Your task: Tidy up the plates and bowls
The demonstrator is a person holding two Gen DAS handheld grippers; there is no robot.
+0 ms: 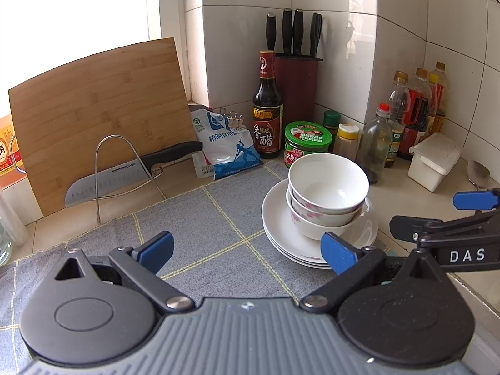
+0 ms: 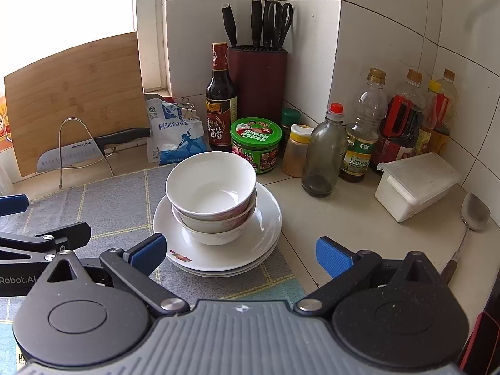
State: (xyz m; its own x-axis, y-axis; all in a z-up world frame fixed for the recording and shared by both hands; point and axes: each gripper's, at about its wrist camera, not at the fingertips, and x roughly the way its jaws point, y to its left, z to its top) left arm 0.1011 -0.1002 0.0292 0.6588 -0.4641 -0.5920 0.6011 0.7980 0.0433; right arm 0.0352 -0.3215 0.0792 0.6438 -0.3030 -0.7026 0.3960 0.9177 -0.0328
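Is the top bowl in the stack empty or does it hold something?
Empty: the top bowl shows a bare white inside in both wrist views, nested upright in the bowls below.

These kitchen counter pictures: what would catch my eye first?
A stack of white ceramic bowls nested on white ceramic plates sits at the edge of a grey checked cloth. Behind, a dark red knife block fills the tiled corner, and a steel kitchen knife rests against a bamboo cutting board at the left.

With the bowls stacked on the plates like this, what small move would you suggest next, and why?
Probably draw both open grippers, left and right, back a little: three bowls sit nested on the stacked plates, neither gripper holds anything, and the organizing looks finished.
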